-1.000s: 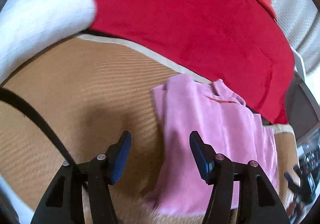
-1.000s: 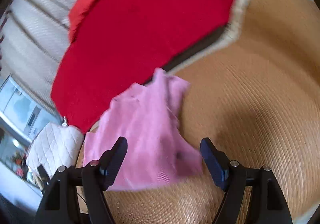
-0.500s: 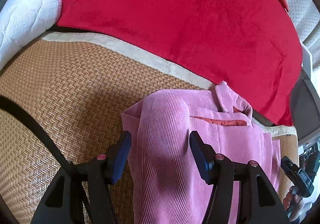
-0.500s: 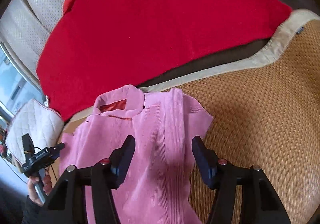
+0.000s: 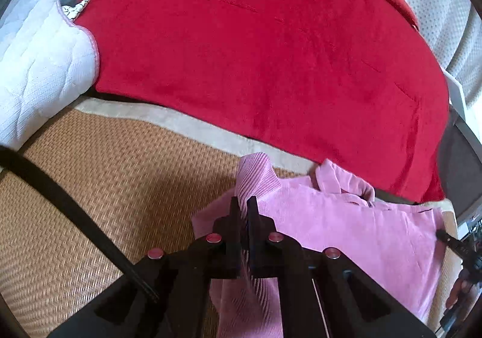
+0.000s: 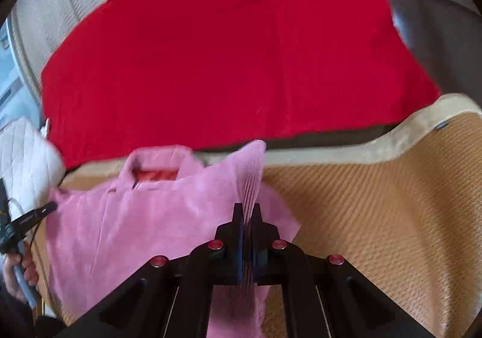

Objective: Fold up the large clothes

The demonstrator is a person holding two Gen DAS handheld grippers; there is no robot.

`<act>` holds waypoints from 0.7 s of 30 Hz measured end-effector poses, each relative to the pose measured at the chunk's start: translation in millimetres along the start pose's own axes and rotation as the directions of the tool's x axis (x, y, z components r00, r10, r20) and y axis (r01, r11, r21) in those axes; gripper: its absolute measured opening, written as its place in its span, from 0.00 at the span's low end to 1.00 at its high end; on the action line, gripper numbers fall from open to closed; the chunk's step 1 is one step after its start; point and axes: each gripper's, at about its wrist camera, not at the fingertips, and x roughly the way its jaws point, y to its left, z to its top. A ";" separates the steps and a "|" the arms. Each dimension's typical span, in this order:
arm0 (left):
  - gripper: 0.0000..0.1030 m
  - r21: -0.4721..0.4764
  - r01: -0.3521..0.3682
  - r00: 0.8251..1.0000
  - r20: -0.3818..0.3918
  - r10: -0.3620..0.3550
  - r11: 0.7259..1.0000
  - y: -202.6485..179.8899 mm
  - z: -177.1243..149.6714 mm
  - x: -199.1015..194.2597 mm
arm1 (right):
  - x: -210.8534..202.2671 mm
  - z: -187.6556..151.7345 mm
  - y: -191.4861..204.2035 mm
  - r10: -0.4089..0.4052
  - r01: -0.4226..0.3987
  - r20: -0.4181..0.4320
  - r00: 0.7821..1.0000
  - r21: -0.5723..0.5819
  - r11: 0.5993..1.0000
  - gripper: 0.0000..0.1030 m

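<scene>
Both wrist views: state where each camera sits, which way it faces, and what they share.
Left wrist: on the left gripper, angled down over the woven straw mat; shut on the pink ribbed garment; a hand shows at the right edge.
Right wrist: on the right gripper, facing likewise; shut on the garment's other side; a hand shows at the left edge.
Shared: garment, mat, red blanket, white quilted pillow.

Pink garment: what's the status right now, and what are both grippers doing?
Left gripper shut on pink garment. Right gripper shut on it too. Garment partly lifted off woven mat. Red blanket behind; nothing in the way.
</scene>
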 end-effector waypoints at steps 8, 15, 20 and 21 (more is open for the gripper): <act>0.16 -0.003 -0.118 0.982 -0.147 0.116 0.993 6.4 -16.6 58.8 | 83.1 -21.8 -32.9 0.031 -0.001 -0.167 0.985 0.172 0.985 0.11; 0.60 -0.071 -0.094 0.994 0.042 0.097 0.993 10.3 -11.0 -33.0 | -2.7 -22.3 -39.8 0.042 -0.037 -0.019 0.999 0.228 0.973 0.87; 0.64 -0.004 -0.021 0.997 0.076 0.021 1.000 -12.3 -50.2 -80.1 | -55.0 -54.3 -4.4 0.319 -0.322 0.053 0.946 0.258 0.911 0.87; 0.64 0.026 -0.015 0.998 0.067 0.013 1.000 -17.9 -65.4 -83.1 | -55.9 -63.7 1.6 0.384 -0.382 0.048 0.922 0.273 0.883 0.87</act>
